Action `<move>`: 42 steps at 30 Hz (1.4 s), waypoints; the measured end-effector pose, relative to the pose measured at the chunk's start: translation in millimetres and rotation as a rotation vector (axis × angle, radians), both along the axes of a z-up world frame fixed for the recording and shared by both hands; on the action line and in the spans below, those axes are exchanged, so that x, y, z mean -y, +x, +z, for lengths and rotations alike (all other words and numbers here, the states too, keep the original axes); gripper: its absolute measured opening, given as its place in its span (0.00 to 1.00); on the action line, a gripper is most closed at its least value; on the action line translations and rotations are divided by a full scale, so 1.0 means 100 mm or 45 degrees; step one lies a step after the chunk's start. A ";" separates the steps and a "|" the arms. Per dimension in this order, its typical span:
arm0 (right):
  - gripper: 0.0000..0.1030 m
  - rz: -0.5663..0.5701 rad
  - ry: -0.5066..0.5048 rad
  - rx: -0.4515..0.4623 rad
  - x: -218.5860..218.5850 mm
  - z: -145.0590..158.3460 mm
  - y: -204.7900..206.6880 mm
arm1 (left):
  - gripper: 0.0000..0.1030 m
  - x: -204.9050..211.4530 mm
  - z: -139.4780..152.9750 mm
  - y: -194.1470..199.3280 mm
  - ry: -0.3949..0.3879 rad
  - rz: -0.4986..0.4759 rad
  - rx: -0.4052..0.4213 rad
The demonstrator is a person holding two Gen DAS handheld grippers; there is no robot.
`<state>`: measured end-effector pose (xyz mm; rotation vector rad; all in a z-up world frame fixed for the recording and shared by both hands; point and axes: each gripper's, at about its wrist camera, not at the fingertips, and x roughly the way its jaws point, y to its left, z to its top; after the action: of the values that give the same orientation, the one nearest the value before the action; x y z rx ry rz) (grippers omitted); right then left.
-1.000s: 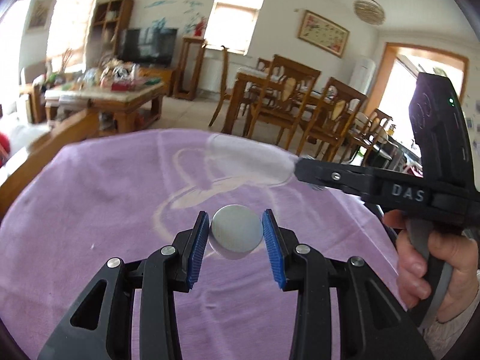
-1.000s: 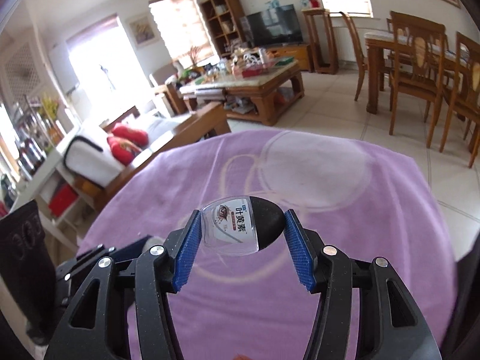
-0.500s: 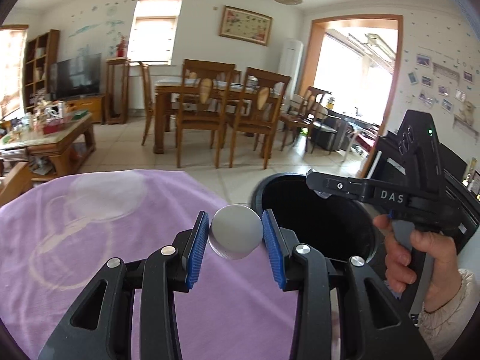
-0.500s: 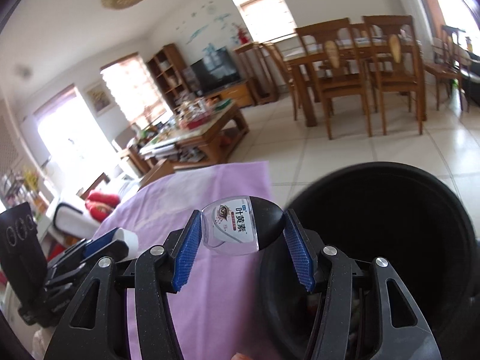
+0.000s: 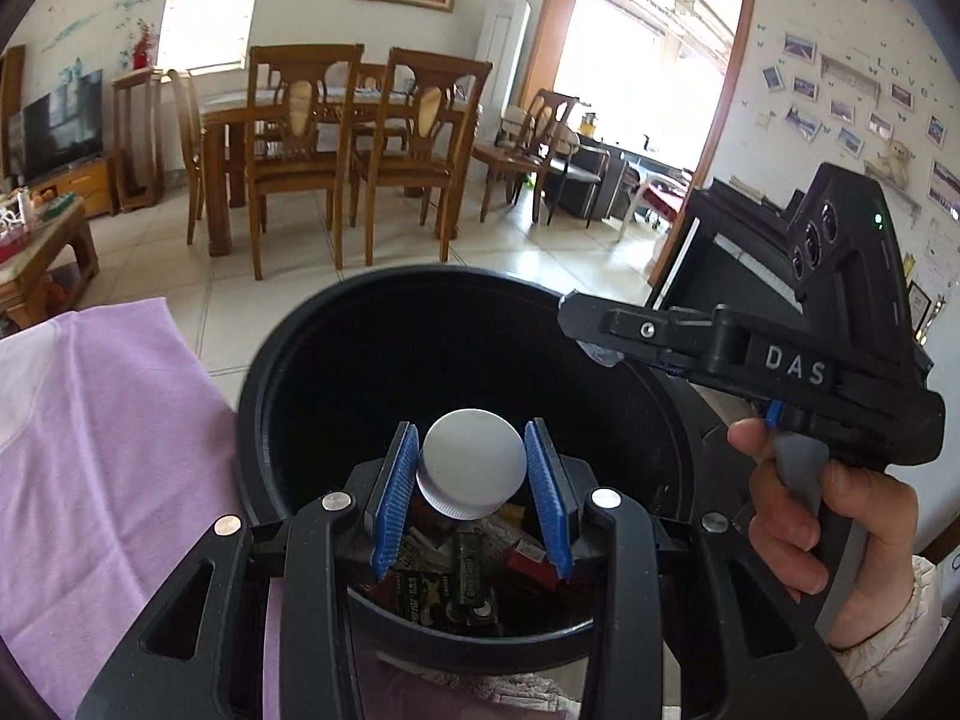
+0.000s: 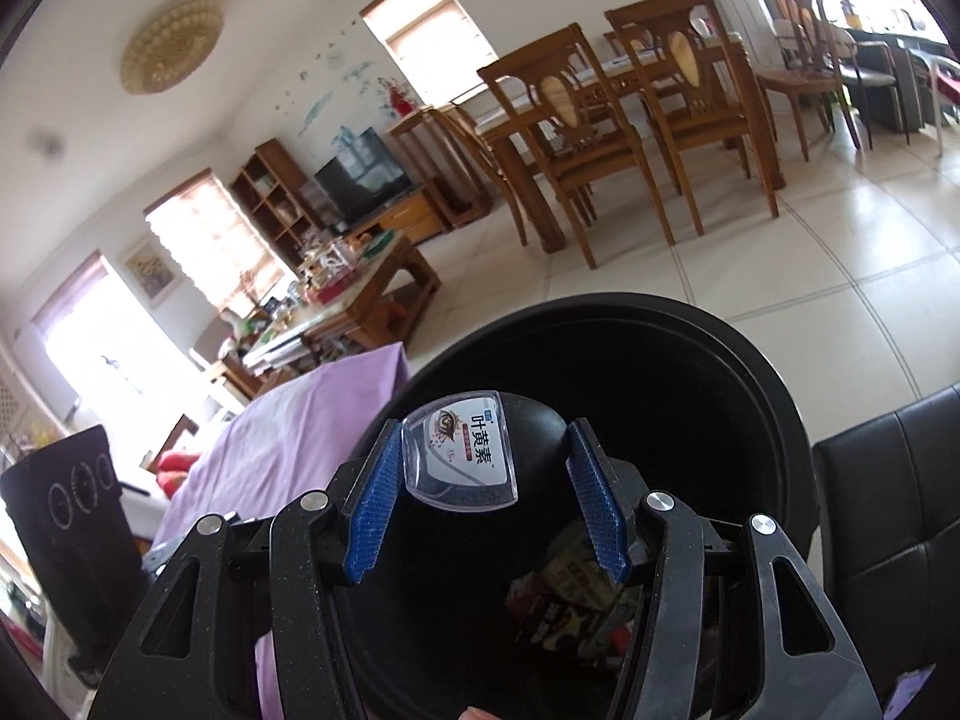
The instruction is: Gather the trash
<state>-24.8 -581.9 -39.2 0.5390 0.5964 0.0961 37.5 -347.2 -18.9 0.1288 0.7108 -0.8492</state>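
Note:
My left gripper is shut on a round grey screw cap, held over the open mouth of a black trash bin. My right gripper is shut on a small black-and-clear eye-drop package with a printed label, also above the bin. In the left wrist view the right gripper reaches over the bin's far right rim, a hand on its handle. Wrappers and packets lie at the bin's bottom.
A purple cloth-covered table lies left of the bin. A black leather seat stands to its right. Beyond are tiled floor, a wooden dining table with chairs and a cluttered coffee table.
Both grippers swung right from over the purple table to above the black bin, each keeping hold of its item. The bin now fills the lower middle of both views.

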 end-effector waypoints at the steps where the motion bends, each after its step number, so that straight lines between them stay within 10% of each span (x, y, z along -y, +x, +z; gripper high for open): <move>1: 0.54 -0.004 0.006 -0.003 0.02 -0.03 0.00 | 0.36 0.05 -0.03 0.01 0.019 -0.008 -0.005; 14: 0.62 0.033 0.040 -0.013 -0.02 -0.07 0.22 | 0.39 0.32 -0.18 -0.09 0.132 -0.086 0.018; 17: 0.67 0.036 0.020 -0.002 -0.08 -0.03 0.24 | 0.69 0.38 -0.17 -0.14 0.147 -0.094 0.051; 26: 0.75 0.032 -0.020 -0.005 -0.13 0.00 0.28 | 0.91 0.41 -0.14 -0.26 0.160 -0.113 0.133; 42: 0.95 -0.065 -0.060 -0.021 -0.22 0.08 0.15 | 0.95 0.34 -0.06 -0.30 0.222 -0.072 0.145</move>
<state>-10.0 -560.0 -31.6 0.5094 0.5994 0.0289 7.4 -381.5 -24.7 0.3525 0.6758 -0.8262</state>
